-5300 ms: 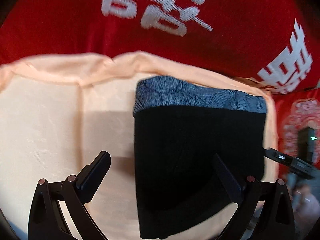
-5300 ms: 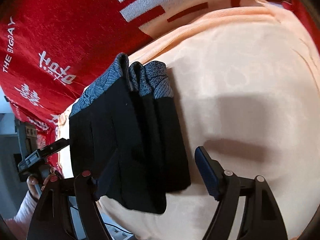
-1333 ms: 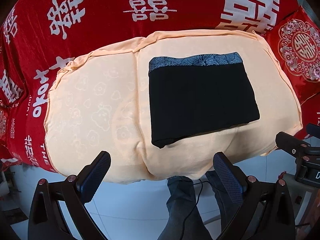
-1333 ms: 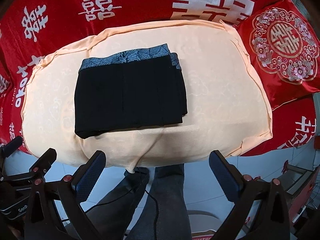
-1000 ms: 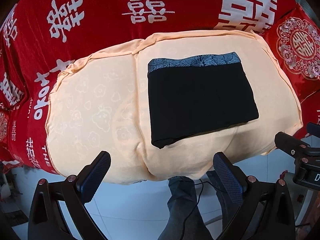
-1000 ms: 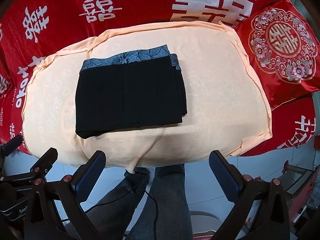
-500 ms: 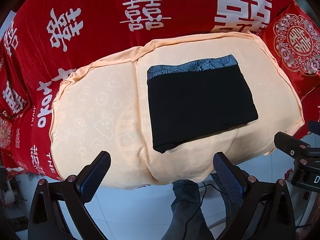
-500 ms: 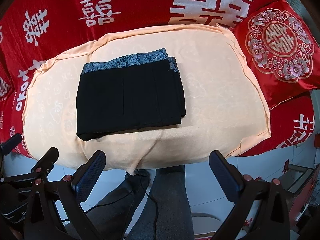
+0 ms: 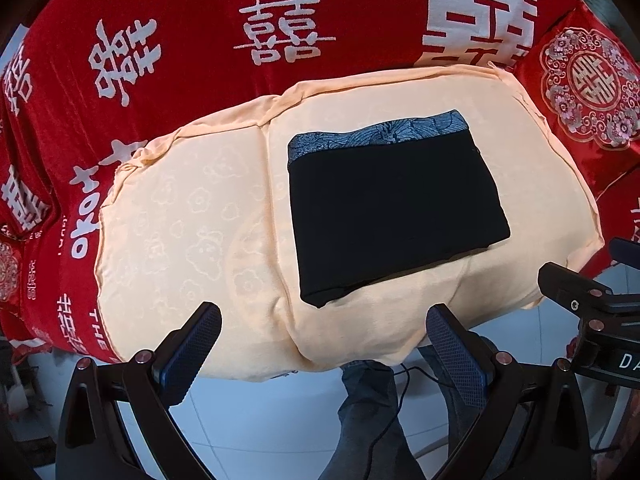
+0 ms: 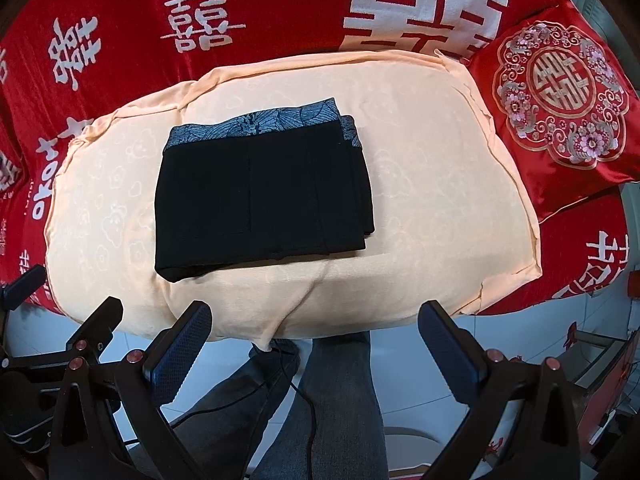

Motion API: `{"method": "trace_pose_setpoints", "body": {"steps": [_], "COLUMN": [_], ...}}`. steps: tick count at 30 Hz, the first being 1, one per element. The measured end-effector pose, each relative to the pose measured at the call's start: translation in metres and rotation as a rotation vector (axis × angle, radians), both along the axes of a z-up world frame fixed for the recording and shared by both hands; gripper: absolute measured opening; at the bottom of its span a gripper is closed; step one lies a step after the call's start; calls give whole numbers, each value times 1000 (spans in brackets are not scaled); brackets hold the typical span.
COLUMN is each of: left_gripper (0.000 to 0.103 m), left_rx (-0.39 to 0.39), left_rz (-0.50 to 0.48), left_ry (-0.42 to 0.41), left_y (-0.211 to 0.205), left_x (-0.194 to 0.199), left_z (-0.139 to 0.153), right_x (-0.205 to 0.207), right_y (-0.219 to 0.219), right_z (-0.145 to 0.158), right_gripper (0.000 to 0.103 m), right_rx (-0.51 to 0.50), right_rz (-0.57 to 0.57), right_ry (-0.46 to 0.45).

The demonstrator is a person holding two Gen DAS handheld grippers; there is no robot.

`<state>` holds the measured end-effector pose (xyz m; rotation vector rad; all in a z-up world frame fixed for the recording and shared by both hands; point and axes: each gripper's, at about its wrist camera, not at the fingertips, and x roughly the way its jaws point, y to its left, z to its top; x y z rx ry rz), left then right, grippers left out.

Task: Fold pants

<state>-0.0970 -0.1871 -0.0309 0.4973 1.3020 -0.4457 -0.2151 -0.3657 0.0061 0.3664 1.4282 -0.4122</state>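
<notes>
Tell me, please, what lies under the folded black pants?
The folded black pants rest on a peach cloth spread over a red cover. What lies beneath the cloth is hidden.

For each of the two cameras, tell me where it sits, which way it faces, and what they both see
Left wrist: on the left gripper, above and back, looking down at folded pants on the peach cloth; jeans-clad legs below.
Right wrist: on the right gripper, same downward view, red cushion at right; legs too.
Shared: pants, cloth, red cover.

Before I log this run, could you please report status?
Left claw and right claw open, empty, clear of the cloth. Pants folded flat on the peach cover. Nothing obstructing.
</notes>
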Motion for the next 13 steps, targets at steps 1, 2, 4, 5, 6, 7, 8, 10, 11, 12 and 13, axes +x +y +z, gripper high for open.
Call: {"method": "trace_pose_setpoints", "body": {"steps": [1, 2, 4, 5, 6, 7, 8, 10, 11, 12, 13], "left_gripper": [103, 103, 103, 103, 103, 103, 103, 103, 103, 103, 103], "left_rx": [0, 0, -1, -3, -4, -7, -11, -15, -16, -17, -17], "left_rz": [-2, -2, 0, 0, -2, -4, -8, -14, -18, -20, -23], "left_ry": [0, 0, 1, 4, 5, 7, 7, 4, 2, 2, 3], "left_y": [0, 0, 0, 0, 0, 0, 1, 0, 0, -1, 0], "left_x": [0, 0, 0, 1, 1, 2, 2, 2, 2, 1, 2], "left_z": [0, 0, 0, 0, -1, 0, 0, 1, 1, 1, 1], "right_x": [0, 0, 0, 0, 0, 0, 0, 1, 1, 1, 1], "right_y": [0, 0, 0, 0, 0, -1, -1, -1, -2, -2, -2], "right_z": [0, 0, 0, 0, 0, 0, 0, 0, 0, 0, 0], "right_gripper": [103, 103, 103, 103, 103, 103, 103, 103, 103, 103, 103], "right_rx": [1, 0, -1, 0, 0, 0, 0, -1, -1, 0, 0], "right_rz": [1, 0, 2, 1, 1, 1, 1, 2, 3, 3, 3], "right_ry": [1, 0, 1, 1, 0, 0, 1, 2, 3, 2, 2]}}
